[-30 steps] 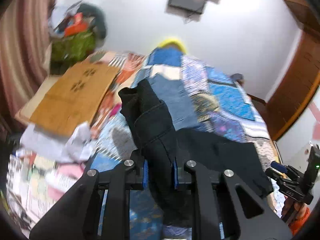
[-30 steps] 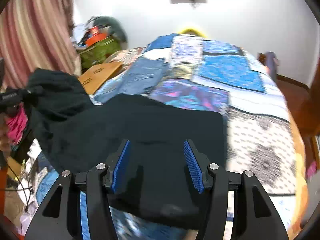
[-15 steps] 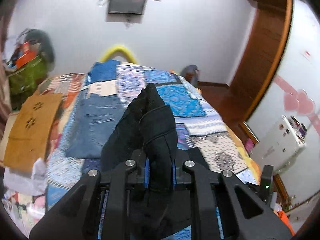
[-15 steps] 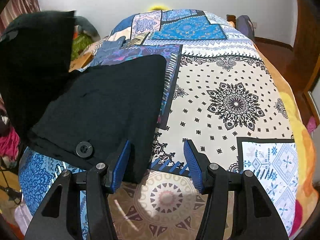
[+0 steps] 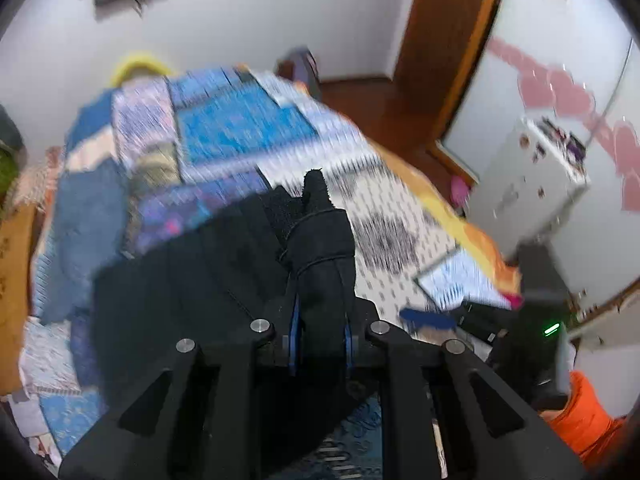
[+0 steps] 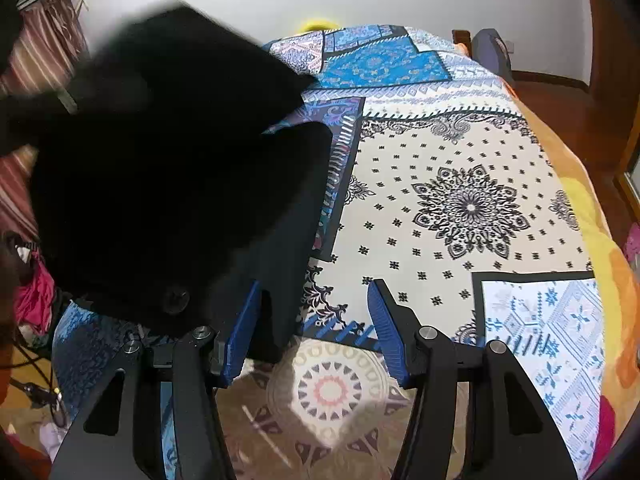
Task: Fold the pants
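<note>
The black pants (image 6: 168, 184) lie on the patterned bedspread (image 6: 460, 200), with one end lifted in the air at the left of the right wrist view. My left gripper (image 5: 320, 320) is shut on a bunched fold of the pants (image 5: 316, 248) and holds it above the bed. My right gripper (image 6: 314, 320) is open and empty, low over the bed at the pants' right edge; a black button (image 6: 176, 300) shows just left of its left finger.
A pair of blue jeans (image 5: 84, 224) lies on the bed's far left. A wooden door frame (image 5: 448, 48) and a small white cabinet (image 5: 536, 184) stand to the right. Clutter sits off the bed's left side (image 6: 32, 296).
My left gripper has swung to the right with the pants' end, carrying it over the laid part. The right gripper has stayed open and drifted slightly to the pants' edge.
</note>
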`<act>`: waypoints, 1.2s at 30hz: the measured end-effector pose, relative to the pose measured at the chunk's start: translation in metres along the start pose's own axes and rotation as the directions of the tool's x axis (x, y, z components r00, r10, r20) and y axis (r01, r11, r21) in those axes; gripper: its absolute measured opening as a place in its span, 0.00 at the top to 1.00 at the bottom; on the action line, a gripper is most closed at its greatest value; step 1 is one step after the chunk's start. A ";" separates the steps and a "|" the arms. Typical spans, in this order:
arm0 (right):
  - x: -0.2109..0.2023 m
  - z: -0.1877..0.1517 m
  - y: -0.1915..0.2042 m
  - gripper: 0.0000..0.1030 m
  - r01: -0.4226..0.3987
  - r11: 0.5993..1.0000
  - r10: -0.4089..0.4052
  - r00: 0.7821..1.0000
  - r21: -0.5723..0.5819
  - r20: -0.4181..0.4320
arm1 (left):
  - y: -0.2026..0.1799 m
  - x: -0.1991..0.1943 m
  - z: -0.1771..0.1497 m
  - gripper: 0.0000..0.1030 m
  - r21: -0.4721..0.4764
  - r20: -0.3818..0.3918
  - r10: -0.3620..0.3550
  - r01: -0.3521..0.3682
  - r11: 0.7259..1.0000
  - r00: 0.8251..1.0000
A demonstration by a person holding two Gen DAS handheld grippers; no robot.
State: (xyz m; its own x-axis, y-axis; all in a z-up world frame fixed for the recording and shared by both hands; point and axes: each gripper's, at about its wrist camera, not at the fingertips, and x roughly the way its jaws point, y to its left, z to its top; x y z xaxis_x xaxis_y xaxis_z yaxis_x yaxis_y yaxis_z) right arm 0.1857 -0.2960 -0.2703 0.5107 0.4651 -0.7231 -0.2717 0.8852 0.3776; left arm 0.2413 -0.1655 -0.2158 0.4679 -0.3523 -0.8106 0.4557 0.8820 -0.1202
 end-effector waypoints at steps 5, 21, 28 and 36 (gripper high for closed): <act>-0.016 -0.009 -0.004 0.50 0.008 1.000 -0.009 1.000 0.016 0.011 | -0.017 0.024 -0.020 0.74 0.042 -0.075 0.011 -0.008 0.999 0.997; -0.029 -0.019 0.015 0.46 -0.005 1.000 0.005 0.999 0.006 0.032 | 0.095 -0.029 0.030 0.21 -0.007 0.076 0.312 -0.313 0.950 0.947; -0.011 -0.016 0.033 0.51 -0.049 0.999 0.049 0.999 -0.021 0.001 | 0.193 0.042 0.039 0.21 -0.017 -0.096 0.423 -0.427 0.904 0.901; 0.008 -0.003 0.028 0.52 -0.035 0.999 0.034 0.999 -0.037 -0.030 | 0.228 0.086 0.006 0.20 -0.003 -0.203 0.375 -0.383 0.924 0.905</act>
State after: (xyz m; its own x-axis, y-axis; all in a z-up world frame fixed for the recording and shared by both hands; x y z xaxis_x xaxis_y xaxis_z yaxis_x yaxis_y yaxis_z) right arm 0.1798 -0.2672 -0.2676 0.4767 0.4948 -0.7266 -0.3192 0.8675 0.3814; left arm 0.3902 0.0036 -0.3100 0.4404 0.0754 -0.8946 0.2393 0.9506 0.1979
